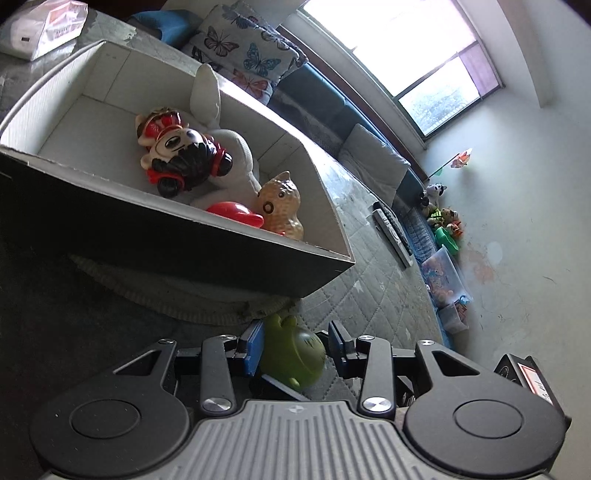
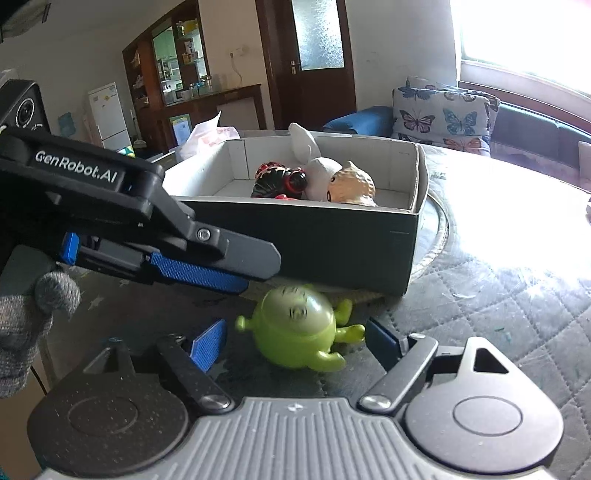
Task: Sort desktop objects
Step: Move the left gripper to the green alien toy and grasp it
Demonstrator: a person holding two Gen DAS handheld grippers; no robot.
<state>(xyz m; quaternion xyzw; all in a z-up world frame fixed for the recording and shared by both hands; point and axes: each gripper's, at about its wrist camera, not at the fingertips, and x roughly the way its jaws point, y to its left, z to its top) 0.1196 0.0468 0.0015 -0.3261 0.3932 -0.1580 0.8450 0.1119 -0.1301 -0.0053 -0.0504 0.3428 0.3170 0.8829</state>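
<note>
A green round toy figure lies on the quilted table cover, just in front of a dark box with a white inside. My right gripper stands open, a blue pad on each side of the toy and clear of it. From the left, my left gripper reaches in. It hovers open just above and behind the toy, not pressing on it. Inside the box are a black-and-red mouse figure, a white plush, a beige peanut toy and a red piece.
A gloved hand holds the left gripper. The box sits on a round mat. A remote control lies past the box. A white bag sits behind it, with a butterfly cushion on the sofa beyond.
</note>
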